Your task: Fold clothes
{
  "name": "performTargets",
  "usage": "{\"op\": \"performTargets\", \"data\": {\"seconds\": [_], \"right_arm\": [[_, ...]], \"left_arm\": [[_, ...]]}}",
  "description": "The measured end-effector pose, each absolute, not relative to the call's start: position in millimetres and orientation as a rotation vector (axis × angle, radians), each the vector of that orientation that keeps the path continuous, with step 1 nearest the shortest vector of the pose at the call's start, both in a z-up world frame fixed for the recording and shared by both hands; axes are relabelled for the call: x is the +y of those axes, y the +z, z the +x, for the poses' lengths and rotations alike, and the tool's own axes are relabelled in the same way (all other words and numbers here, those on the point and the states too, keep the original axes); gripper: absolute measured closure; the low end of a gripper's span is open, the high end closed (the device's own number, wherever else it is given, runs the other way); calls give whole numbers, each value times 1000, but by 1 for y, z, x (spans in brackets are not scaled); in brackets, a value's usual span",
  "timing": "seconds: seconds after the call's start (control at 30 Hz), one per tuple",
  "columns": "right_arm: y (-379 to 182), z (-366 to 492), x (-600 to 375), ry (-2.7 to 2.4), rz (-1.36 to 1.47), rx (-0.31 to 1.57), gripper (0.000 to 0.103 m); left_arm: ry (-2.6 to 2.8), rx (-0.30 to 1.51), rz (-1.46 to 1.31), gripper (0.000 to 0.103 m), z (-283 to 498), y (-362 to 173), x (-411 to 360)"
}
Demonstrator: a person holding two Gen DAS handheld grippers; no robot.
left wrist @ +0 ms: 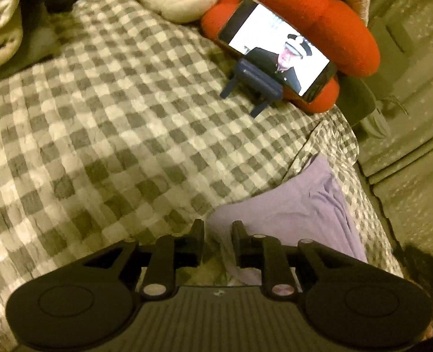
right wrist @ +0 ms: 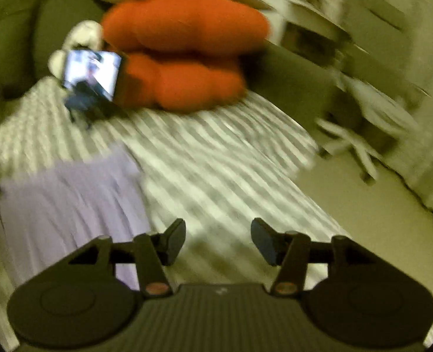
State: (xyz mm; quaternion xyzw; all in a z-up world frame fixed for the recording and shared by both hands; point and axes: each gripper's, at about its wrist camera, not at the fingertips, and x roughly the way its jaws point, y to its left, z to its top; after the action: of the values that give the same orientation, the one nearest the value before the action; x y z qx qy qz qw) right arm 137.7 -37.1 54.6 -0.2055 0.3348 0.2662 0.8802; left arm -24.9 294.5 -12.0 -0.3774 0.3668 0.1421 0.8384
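Near the checkered bedspread's (left wrist: 105, 123) right edge lay the lilac garment (left wrist: 298, 202); the left gripper (left wrist: 218, 228) stood narrowly parted over its hem, the right gripper (right wrist: 218, 234) wide, empty. Only the blurred right view showed floor (right wrist: 363, 220).

Lighting: dim, warm, yellow-green cast in both views. Brightest source: lit phone screen (left wrist: 278, 47), slightly overexposed. Left wrist view: fairly sharp, checks of the bedspread (left wrist: 105, 123) legible; corners vignetted black, straight lines bowed by the fisheye. Right wrist view: heavy motion blur, checks smeared into streaks; red cushion (right wrist: 184, 50) soft-edged.
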Motion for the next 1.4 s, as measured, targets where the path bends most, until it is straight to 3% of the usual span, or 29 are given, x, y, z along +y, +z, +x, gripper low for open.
{"op": "performTargets", "data": {"seconds": [0.37, 0.53, 0.67, 1.03, 1.07, 1.1, 1.13, 1.17, 1.3, 1.4], "right_arm": [[70, 75, -215, 186, -81, 823, 48], [59, 51, -236, 167, -119, 848, 48], [60, 45, -243, 148, -92, 842, 48], [61, 33, -269, 142, -47, 826, 48], [60, 32, -274, 144, -37, 825, 48], [57, 31, -279, 147, -37, 829, 48], [55, 32, -283, 145, -36, 838, 48], [52, 32, -287, 143, -36, 848, 49], [46, 42, -304, 138, 71, 863, 49], [43, 54, -320, 138, 243, 868, 49]], "left_arm": [[420, 714, -784, 82, -24, -6, 309], [341, 727, -705, 65, -3, 1, 296], [228, 728, -536, 43, 30, 16, 273], [101, 754, -221, 37, 130, 15, 212], [97, 761, -204, 38, 136, 11, 209], [92, 768, -187, 45, 142, 8, 205], [88, 774, -170, 54, 149, 4, 202], [88, 781, -160, 69, 152, 1, 199], [97, 770, -156, 83, 153, -3, 195], [118, 755, -210, 87, 153, -1, 203]]}}
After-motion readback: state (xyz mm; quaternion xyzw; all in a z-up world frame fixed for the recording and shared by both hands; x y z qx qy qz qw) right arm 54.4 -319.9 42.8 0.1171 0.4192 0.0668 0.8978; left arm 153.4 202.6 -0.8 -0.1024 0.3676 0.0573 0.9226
